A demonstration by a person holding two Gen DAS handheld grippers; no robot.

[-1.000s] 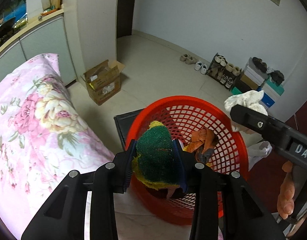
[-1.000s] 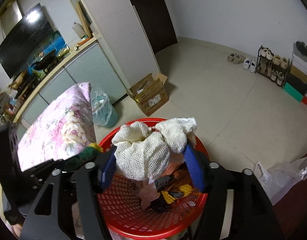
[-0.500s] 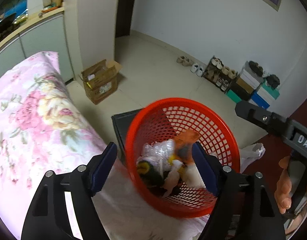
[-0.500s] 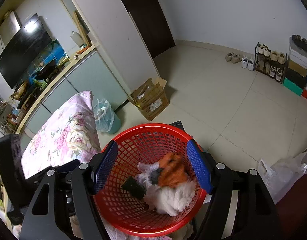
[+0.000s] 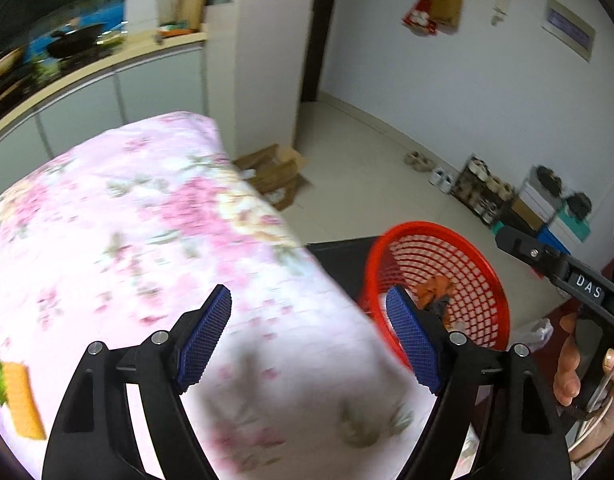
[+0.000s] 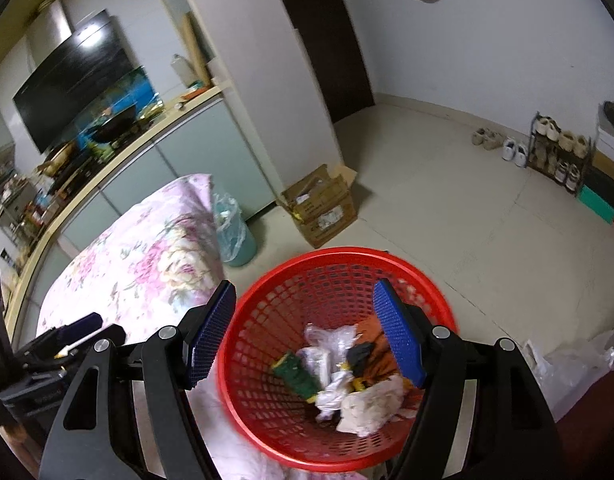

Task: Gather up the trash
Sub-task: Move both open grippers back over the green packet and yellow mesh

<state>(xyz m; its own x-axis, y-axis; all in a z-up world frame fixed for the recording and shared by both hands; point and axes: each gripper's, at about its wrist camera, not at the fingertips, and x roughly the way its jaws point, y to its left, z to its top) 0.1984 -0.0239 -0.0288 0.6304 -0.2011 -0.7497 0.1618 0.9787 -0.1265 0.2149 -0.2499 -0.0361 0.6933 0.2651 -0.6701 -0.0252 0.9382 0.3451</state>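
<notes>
A red mesh basket (image 6: 267, 320) holds a green sponge (image 6: 297, 374), a white net cloth (image 6: 367, 404), crumpled plastic (image 6: 327, 344) and an orange scrap. My right gripper (image 6: 303, 334) hangs open above it, nothing between its blue pads. My left gripper (image 5: 309, 336) is open and empty over the pink floral cloth (image 5: 127, 232), with the basket (image 5: 483, 276) to its right. An orange and green wrapper (image 5: 19, 396) lies on the cloth at the far left edge. The other gripper's black body (image 5: 563, 276) and the hand holding it show at the right.
A cardboard box (image 6: 321, 210) and a lined teal bin (image 6: 233, 236) stand on the tiled floor beyond the table. A shoe rack (image 6: 559, 152) lines the far wall. A white plastic bag (image 6: 575, 364) lies on the floor at right. A counter runs along the left.
Both grippers opened and dropped the green sponge and the white net cloth into the basket. My left gripper then swung left and up, over the floral cloth; the right stayed above the basket.
</notes>
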